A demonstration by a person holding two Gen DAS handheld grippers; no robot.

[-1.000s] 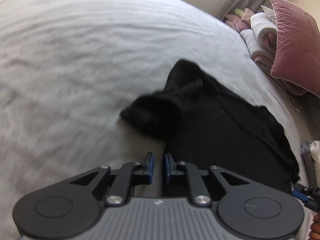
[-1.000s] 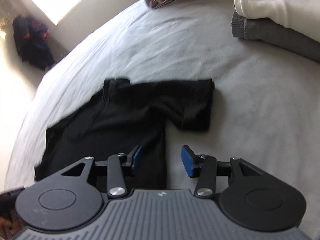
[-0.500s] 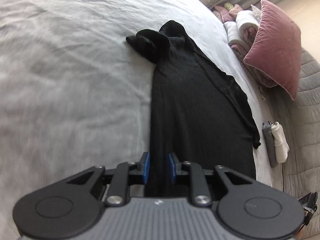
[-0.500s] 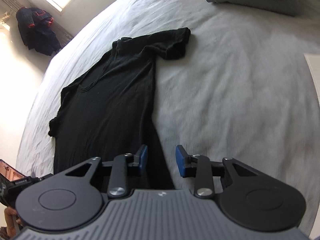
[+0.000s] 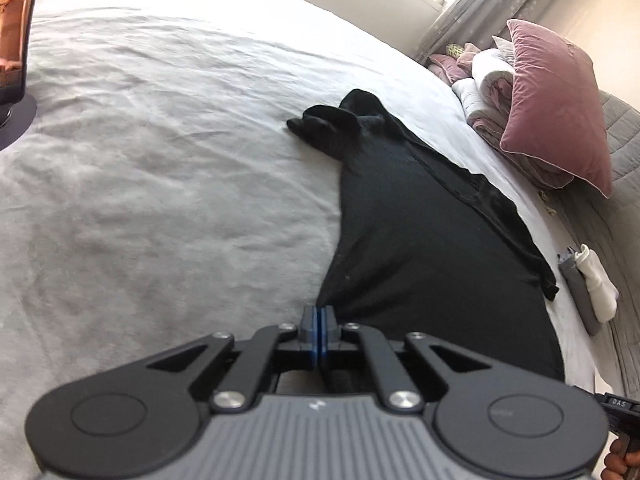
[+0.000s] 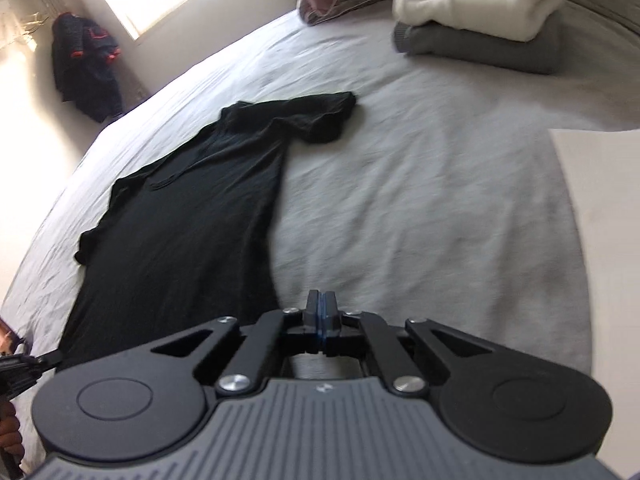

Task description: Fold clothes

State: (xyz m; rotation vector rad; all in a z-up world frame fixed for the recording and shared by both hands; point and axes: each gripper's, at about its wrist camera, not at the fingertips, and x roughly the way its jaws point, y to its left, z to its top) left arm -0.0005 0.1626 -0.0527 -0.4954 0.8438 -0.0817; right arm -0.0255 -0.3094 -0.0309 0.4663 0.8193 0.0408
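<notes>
T-shirt (image 5: pixel 420 240), black and thin, lies flat along the grey bedsheet (image 5: pixel 160 200); I judge it light, limp and quick to bunch, best held at the hem corners. My left gripper (image 5: pixel 319 334) pinches the hem's left corner; my right gripper (image 6: pixel 321 320) is pressed together at the other corner, cloth hidden. Pillows (image 5: pixel 556 108) and folded clothes (image 6: pixel 480 28) sit beyond.

Both tongs are pointing steeply downward, side by side. The left tongs (image 5: pixel 319 316) are sitting fully closed, blue pads pressed together. The right tongs (image 6: pixel 320 300) are likewise clamped tight. Fingers (image 5: pixel 624 456) are gripping a handle.
</notes>
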